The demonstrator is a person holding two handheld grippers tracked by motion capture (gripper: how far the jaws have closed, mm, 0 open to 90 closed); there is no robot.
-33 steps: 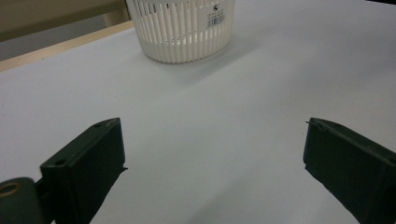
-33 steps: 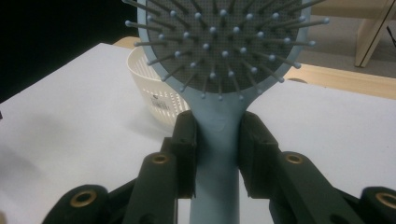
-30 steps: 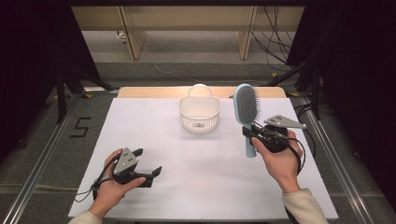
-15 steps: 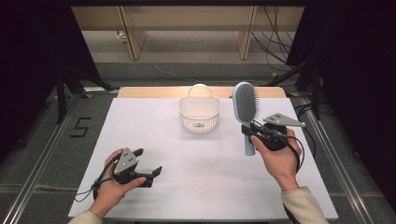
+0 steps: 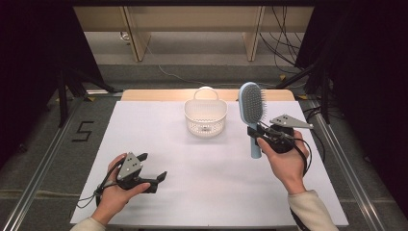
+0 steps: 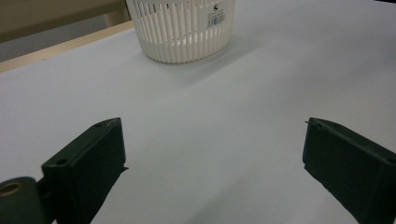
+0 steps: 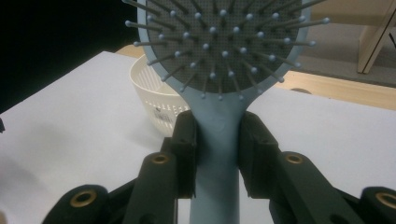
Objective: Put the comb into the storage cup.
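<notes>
1. Right gripper [image 5: 253,133]: its two black jaws are clamped on the neck of the blue hairbrush [image 5: 252,107], just below the bristle pad, as the right gripper view confirms [image 7: 217,154]. The brush stands upright, handle end down, over the right half of the table [image 5: 144,144], nearer its far edge than its near one.
2. Step in hand, as judged: carrying the hairbrush to the white basket [image 5: 205,116]. To do it well, keep the grip firm on the neck, lift the handle end above the rim, travel left toward the far edge, and lower the brush into the basket before opening the jaws.
3. Caution: the brush is longer than the basket is deep, so it will probably lean on the rim; the light basket may tip or slide.
4. Basket: at the middle of the far edge, left of the brush and apart from it; it appears to hold nothing, though its floor is only partly seen.
5. Left gripper [image 5: 154,167]: open and holding nothing, jaws spread wide [image 6: 215,154], near the table's near-left corner, pointing toward the basket [image 6: 182,28].
</notes>
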